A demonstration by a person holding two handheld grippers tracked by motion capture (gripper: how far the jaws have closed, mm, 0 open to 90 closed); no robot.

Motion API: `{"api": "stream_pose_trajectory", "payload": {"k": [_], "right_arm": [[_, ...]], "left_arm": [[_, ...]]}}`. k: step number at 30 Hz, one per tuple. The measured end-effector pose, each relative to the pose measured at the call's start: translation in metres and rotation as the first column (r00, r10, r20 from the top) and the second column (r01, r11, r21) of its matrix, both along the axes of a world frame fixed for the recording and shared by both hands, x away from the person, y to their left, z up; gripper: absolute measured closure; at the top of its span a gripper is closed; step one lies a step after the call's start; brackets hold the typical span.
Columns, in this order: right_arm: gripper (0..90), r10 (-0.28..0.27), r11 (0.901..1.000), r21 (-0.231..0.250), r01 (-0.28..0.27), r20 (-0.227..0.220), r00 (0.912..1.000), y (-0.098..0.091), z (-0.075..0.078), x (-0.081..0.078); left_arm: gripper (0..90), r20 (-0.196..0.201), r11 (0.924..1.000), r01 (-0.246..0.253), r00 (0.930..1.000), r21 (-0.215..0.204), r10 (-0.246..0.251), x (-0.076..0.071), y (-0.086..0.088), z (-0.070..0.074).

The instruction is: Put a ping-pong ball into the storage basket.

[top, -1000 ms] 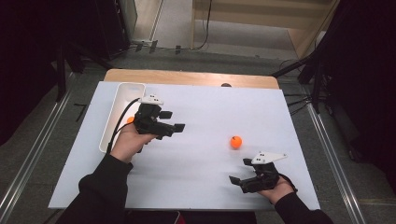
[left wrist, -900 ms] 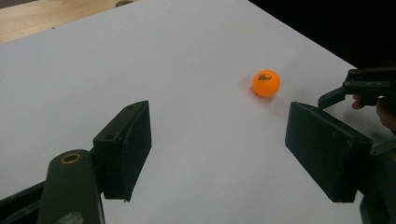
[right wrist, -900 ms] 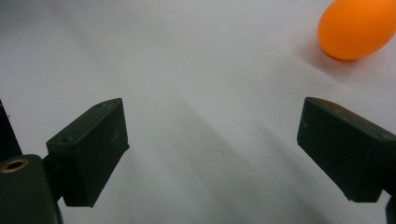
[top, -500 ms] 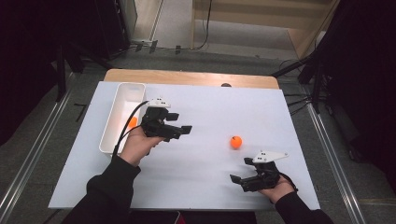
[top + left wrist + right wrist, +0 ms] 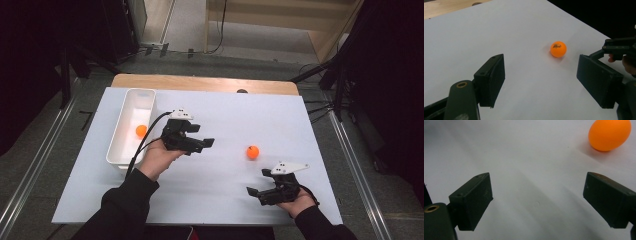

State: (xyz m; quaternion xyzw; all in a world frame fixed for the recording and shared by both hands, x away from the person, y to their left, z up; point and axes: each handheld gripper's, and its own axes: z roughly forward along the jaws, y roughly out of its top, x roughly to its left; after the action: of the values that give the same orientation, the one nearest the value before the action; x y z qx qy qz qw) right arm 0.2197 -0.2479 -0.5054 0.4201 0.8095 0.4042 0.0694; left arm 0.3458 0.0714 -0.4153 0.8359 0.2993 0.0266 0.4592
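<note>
White bench (image 5: 210,195): my left tongs (image 5: 207,143) held level, agape and empty, aimed at the orange ball (image 5: 252,152); right tongs (image 5: 252,192) low, agape, empty.

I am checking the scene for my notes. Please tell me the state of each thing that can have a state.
left gripper: open, empty, aimed at the loose ball.
right gripper: open, empty, low over the table.
loose orange ball: on the table, untouched.
second orange ball: lying inside the tray.
white tray: upright, at the table's left side.
</note>
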Motion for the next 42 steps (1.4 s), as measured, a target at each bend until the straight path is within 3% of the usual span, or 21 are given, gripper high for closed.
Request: {"api": "stream_pose_trajectory", "payload": {"k": [11, 22, 42], "right_arm": [[7.3, -0.002, 1.0, -0.005, 0.002, 0.003, 1.0, -0.003, -0.001, 0.0], [7.3, -0.002, 1.0, -0.006, 0.002, 0.006, 1.0, -0.003, -0.001, 0.0], [7.3, 0.0, 1.0, -0.008, 0.0, 0.007, 1.0, -0.004, 0.0, -0.001]], "left_arm": [[23.2, 0.024, 0.9998, 0.017, 0.9996, 0.011, -0.018, -0.002, -0.016, -0.007], [23.2, 0.005, 0.9985, 0.054, 0.9985, 0.006, -0.054, -0.003, -0.03, -0.012], [23.2, -0.004, 0.9976, 0.069, 0.9976, -0.002, -0.069, -0.001, -0.047, -0.018]]}}
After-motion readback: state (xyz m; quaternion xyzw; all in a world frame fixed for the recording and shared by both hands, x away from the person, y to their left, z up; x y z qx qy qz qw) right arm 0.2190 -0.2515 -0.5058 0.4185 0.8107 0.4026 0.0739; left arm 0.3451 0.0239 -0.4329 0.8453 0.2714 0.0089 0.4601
